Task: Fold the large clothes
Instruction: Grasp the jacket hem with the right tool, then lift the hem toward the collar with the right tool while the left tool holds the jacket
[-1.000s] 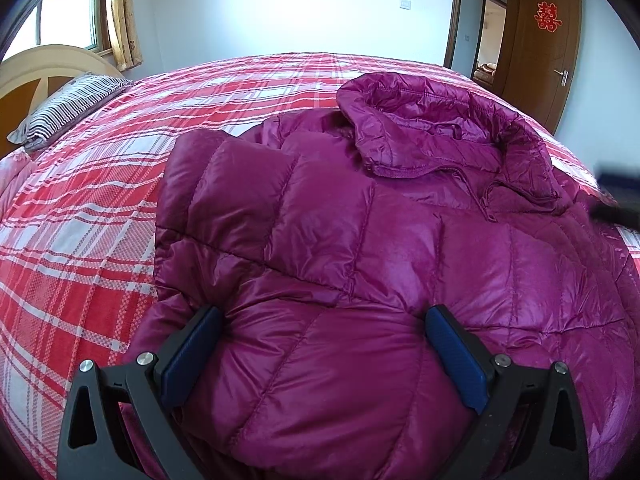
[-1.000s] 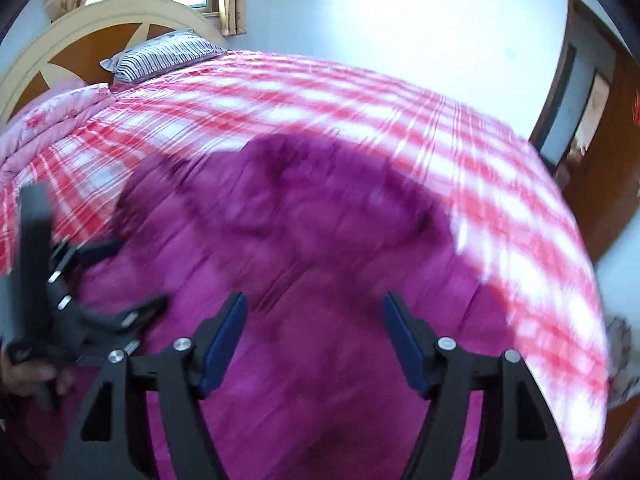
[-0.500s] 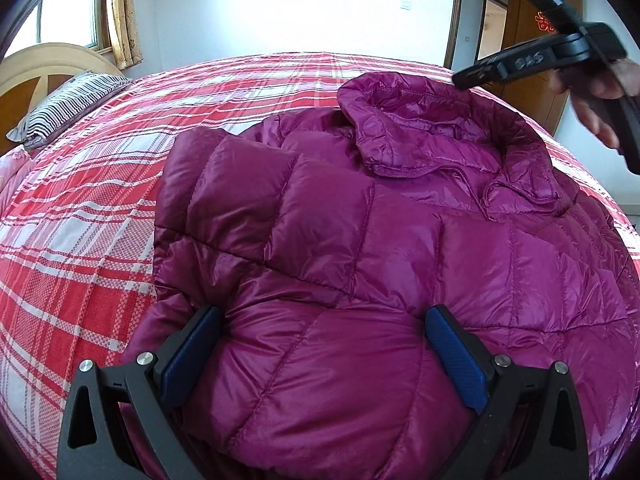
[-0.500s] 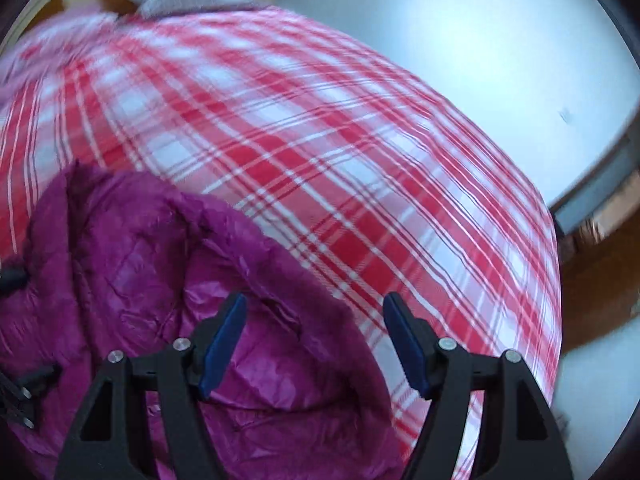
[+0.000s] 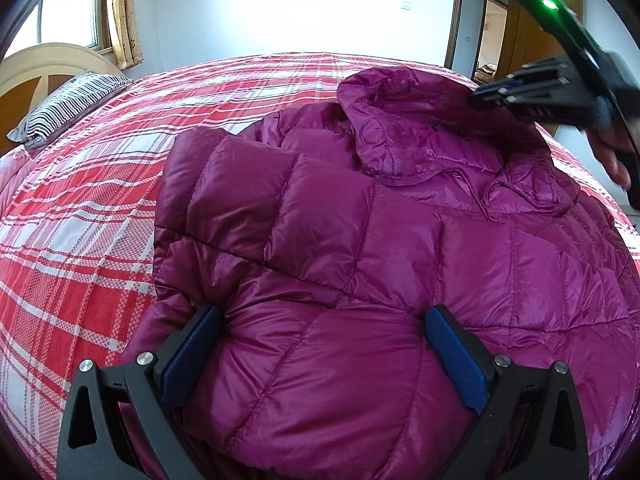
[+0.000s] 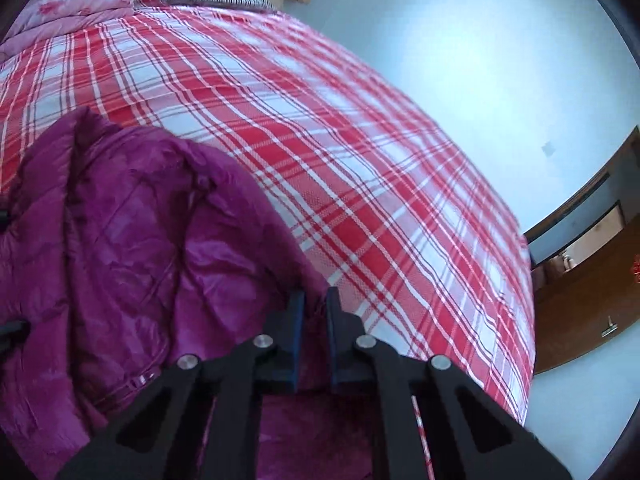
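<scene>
Red-and-white plaid bedspread (image 5: 100, 208) takes up pretty much everything, stretching out ahead of both grippers to the white wall (image 5: 280, 4) at the back. On top of it sits the purple puffer jacket (image 5: 360, 240), quilted and shiny, lying right under and in front of the left gripper (image 5: 320, 344). One sleeve (image 5: 256, 208) is folded across the body, just ahead of the left gripper and a bit to its left. The hood (image 5: 404, 128) is bunched up at the far end, ahead and to the right.

Left gripper's blue pads (image 5: 456, 360) are spread wide apart, with a puffy section of the jacket bulging up between them. They're not pinching anything; whether they touch the fabric I can't tell.

Right gripper (image 6: 314, 320) is a different story: its pads are nearly together, clamped on the edge of the jacket's hood end, fabric caught between them. From its own view the jacket spreads off to the left of it, and bare bedspread runs ahead and to the right. In the left wrist view you can see that same right gripper over the far right side of the hood, with a hand (image 5: 612, 148) on its handle, kinda blurry.

Smaller stuff: a striped pillow (image 5: 68, 108) far ahead-left by the wooden headboard (image 5: 44, 64), and a brown door (image 5: 520, 36) far ahead-right.
</scene>
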### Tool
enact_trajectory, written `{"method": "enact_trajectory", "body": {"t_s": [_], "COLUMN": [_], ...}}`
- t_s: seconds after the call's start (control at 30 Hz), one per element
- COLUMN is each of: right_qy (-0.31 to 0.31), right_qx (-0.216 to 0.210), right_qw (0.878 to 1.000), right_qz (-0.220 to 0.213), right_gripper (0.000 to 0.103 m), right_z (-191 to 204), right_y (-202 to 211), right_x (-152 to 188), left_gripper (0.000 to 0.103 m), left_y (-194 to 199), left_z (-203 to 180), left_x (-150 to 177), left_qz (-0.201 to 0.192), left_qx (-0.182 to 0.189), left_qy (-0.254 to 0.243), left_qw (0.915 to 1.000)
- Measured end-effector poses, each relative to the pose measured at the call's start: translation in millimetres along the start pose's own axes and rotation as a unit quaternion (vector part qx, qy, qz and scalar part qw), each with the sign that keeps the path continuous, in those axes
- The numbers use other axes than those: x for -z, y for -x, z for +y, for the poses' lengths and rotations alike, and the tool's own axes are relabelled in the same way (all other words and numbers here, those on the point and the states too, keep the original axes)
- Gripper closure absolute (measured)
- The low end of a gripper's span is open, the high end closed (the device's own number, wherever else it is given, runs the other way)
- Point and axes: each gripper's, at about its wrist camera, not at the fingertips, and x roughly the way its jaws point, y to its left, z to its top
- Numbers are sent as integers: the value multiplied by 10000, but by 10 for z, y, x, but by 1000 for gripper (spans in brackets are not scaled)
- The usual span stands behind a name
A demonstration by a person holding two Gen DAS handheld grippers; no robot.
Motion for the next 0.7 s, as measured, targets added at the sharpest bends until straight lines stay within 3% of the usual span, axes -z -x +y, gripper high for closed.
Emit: {"method": "enact_trajectory", "body": {"t_s": [0.17, 0.47, 0.6, 0.7], "right_qy": [103, 39, 60, 95], "right_qx": [596, 1084, 1034, 1030], "right_qw": [9979, 9932, 9938, 9938], "right_qz": [-223, -412, -408, -408], "right_gripper": [94, 94, 94, 94], "right_z": [289, 547, 546, 548], "right_y": [-10, -220, -258, -271], "right_x": [249, 460, 436, 438], "left_gripper": [1, 1, 1, 1], "left_y": [3, 123, 600, 786], "left_z": [-11, -23, -48, 32], "left_x": [2, -42, -358, -841], "left_qz": [3, 21, -571, -934], "left_qx": [-17, -64, 99, 248], "left_qy": [-8, -14, -144, -28], "left_qw": [10000, 10000, 9982, 9953]}}
